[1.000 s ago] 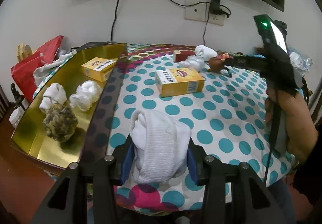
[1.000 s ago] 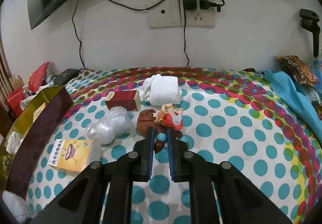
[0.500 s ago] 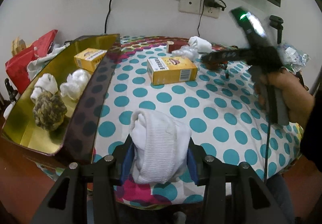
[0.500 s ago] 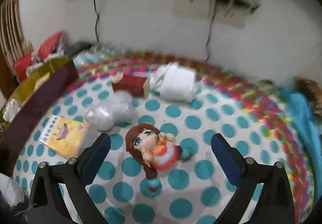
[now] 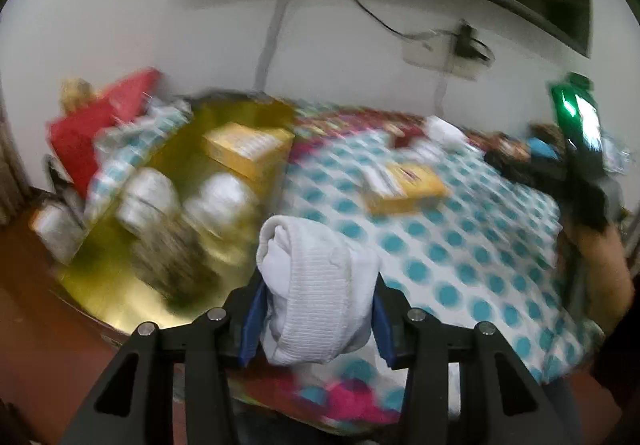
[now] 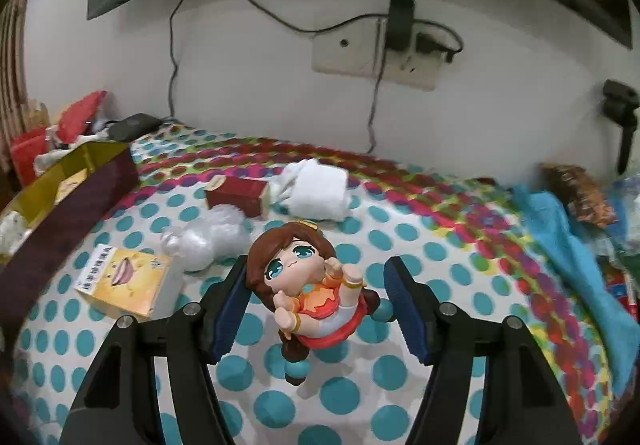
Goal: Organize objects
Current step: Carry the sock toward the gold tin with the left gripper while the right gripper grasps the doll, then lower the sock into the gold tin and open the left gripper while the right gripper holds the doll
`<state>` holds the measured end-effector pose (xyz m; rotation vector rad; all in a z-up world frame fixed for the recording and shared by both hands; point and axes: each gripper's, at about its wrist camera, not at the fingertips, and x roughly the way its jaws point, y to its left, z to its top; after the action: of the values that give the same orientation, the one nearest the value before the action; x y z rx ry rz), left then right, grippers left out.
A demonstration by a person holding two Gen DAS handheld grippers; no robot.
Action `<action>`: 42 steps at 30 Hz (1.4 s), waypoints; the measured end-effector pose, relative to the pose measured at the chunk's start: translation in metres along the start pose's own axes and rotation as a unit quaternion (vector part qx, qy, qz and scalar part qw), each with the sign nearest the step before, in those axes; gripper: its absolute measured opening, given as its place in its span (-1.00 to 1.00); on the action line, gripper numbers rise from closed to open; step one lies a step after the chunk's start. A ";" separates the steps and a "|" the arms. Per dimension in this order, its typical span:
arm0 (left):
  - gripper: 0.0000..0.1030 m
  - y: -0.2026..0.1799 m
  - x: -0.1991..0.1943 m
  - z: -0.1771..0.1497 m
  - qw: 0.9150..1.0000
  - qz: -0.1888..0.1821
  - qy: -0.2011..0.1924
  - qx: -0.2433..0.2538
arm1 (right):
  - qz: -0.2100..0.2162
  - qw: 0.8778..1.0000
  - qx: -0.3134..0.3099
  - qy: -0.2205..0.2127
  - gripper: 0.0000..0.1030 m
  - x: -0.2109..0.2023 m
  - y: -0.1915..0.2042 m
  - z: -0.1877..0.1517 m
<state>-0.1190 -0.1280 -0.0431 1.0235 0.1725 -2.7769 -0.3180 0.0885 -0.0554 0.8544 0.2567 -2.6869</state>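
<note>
A: How does the left gripper point(image 5: 316, 315) stand?

B: Its blue pads are pressed against both sides of a rolled white cloth point(image 5: 316, 285), which stands up between them, clear of the dotted tablecloth point(image 5: 480, 245). The view is smeared, so fine detail is lost.

A: And what lies around it?

B: Off to the left sits the gold tray point(image 5: 120, 285), holding a yellow box point(image 5: 248, 149), two pale bundles point(image 5: 148, 197) and a dark, brownish lump point(image 5: 168, 261) (too blurred to name). A second yellow box point(image 5: 404, 185) lies on the cloth beyond the gripper.

A: The right gripper point(image 6: 316, 301)?

B: Its jaws stand apart, about halfway, and have just been closing in. The doll figurine point(image 6: 308, 285) lies on its back between them. The left pad sits right at the doll's brown hair, whether touching or only just beside it one cannot tell; the right pad is clear of the doll, with a gap showing.

A: So nothing is gripped there?

B: Not that the pictures show. The doll rests on the tablecloth point(image 6: 420, 245). Behind it lie a crumpled clear bag point(image 6: 208, 241), a dark red box point(image 6: 236, 197) and a folded white cloth point(image 6: 316, 193); the yellow box point(image 6: 124, 281) is to the left, near the tray's dark wall point(image 6: 72, 213).

A: Is the right hand visible?

B: From the left wrist view, yes: the person's hand point(image 5: 600, 261) holds the handle at the far right edge.
</note>
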 end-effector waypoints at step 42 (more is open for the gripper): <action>0.69 0.061 -0.023 0.012 0.989 0.132 -0.062 -0.022 | -0.014 1.000 -0.009 0.020 0.26 0.009 0.002 0.000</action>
<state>-0.0965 -0.1867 -0.0220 0.7957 0.0762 -2.5737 -0.3245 0.0845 -0.0612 0.9068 0.3030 -2.6914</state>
